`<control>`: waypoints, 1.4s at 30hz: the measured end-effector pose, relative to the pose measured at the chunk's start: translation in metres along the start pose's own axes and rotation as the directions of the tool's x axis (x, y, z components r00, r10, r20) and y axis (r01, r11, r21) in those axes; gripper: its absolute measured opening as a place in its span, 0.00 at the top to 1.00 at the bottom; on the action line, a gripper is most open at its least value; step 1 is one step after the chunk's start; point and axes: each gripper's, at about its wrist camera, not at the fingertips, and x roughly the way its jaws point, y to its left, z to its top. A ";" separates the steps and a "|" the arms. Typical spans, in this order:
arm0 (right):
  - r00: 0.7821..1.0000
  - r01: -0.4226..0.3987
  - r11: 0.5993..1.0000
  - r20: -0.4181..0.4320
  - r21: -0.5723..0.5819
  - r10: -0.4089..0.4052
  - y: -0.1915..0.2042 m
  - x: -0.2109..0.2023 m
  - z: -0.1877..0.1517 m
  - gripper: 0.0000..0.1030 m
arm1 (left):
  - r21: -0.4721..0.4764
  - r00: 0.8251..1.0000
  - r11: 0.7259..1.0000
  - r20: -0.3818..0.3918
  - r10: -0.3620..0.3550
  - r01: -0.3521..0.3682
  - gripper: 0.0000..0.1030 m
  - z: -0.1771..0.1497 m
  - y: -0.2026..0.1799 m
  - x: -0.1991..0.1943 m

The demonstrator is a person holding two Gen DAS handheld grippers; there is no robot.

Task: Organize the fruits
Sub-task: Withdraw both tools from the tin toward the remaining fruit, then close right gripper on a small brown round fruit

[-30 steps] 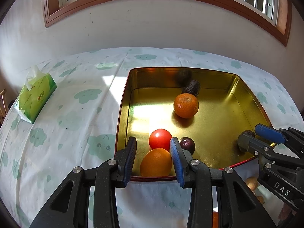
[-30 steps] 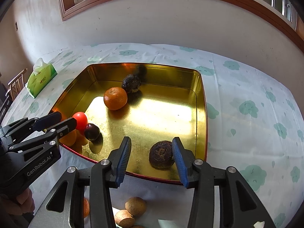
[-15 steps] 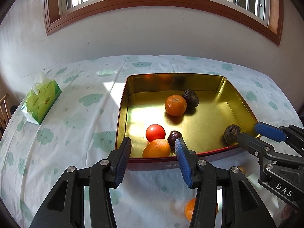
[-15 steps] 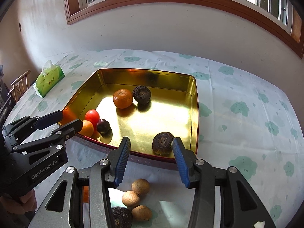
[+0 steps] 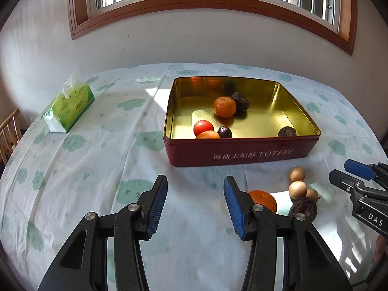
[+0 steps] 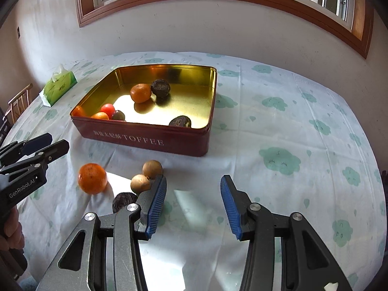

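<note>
Both hand-held grippers hang over the tablecloth point(image 6: 278, 126) on the near side of the toffee tin point(image 5: 240, 151), each with its blue ribbed pads apart and nothing between them: the left gripper point(image 5: 195, 202) has just been opening, with only cloth showing in its gap, and the right gripper point(image 6: 192, 203) stands equally empty. That tin is a shallow rectangular box, dark red outside with pale lettering along its near wall and mirror-bright gold inside. It holds six fruits: a dimpled mandarin point(image 5: 224, 107) touching a dark wrinkled fruit point(image 5: 240, 101) toward the tin's far wall, a glossy red tomato point(image 5: 203, 127), a smooth orange point(image 5: 208, 135) and a small dark plum point(image 5: 224, 132) clustered against its near wall at the left, and a second dark wrinkled fruit point(image 5: 286, 131) against the near wall at the right. Outside the tin, just before its near wall, loose fruit lies on the cloth: a round orange point(image 6: 92, 178) with speckled peel, two tan matte balls point(image 6: 152, 169) point(image 6: 140, 183) side by side, and a blackish crinkled fruit point(image 6: 123, 201) partly hidden behind the right gripper's finger. Left of the tin, well apart, a green tissue pack point(image 5: 69, 106) lies on the white cloth printed with pale green clouds.
</note>
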 end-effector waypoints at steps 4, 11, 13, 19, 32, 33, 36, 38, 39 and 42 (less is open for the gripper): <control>0.999 -0.004 1.000 -0.034 -0.002 0.004 0.000 0.001 -0.022 0.57 | -0.006 1.000 1.000 -0.019 0.000 -0.001 0.52 -0.019 0.001 -0.002; 0.996 -0.052 0.999 -0.068 0.008 0.052 0.006 0.007 -0.040 0.58 | -0.002 0.999 1.000 -0.049 -0.004 0.004 0.52 -0.042 0.001 -0.003; 0.995 -0.062 0.998 -0.075 0.005 0.062 0.010 0.010 -0.041 0.58 | -0.002 0.998 1.000 -0.055 -0.008 0.008 0.52 -0.046 0.000 -0.003; 0.995 -0.068 0.998 -0.070 -0.016 0.066 0.020 0.016 -0.038 0.57 | -0.005 0.998 1.000 -0.059 -0.018 0.017 0.52 -0.049 0.000 -0.001; 0.998 -0.058 0.996 -0.033 -0.064 0.056 0.039 0.030 -0.023 0.71 | 0.012 0.997 0.999 -0.068 -0.033 0.034 0.52 -0.051 -0.007 0.002; 0.998 -0.055 0.996 -0.030 -0.065 0.053 0.039 0.030 -0.023 0.74 | 0.014 0.997 0.999 -0.068 -0.035 0.036 0.52 -0.051 -0.008 0.002; 0.998 -0.060 0.996 -0.027 -0.060 0.059 0.036 0.028 -0.025 0.76 | 0.022 0.997 0.999 -0.067 -0.041 0.043 0.52 -0.051 -0.012 0.001; 0.998 -0.055 0.997 -0.025 -0.057 0.054 0.034 0.027 -0.026 0.76 | 0.027 0.997 0.998 -0.065 -0.046 0.048 0.52 -0.052 -0.015 0.001; 0.998 -0.053 0.997 -0.024 -0.056 0.052 0.034 0.026 -0.027 0.76 | 0.029 0.997 0.998 -0.063 -0.049 0.051 0.52 -0.052 -0.017 0.000; 0.999 -0.040 0.998 -0.018 -0.043 0.039 0.027 0.024 -0.030 0.76 | 0.035 0.996 0.997 -0.063 -0.061 0.064 0.52 -0.052 -0.022 0.001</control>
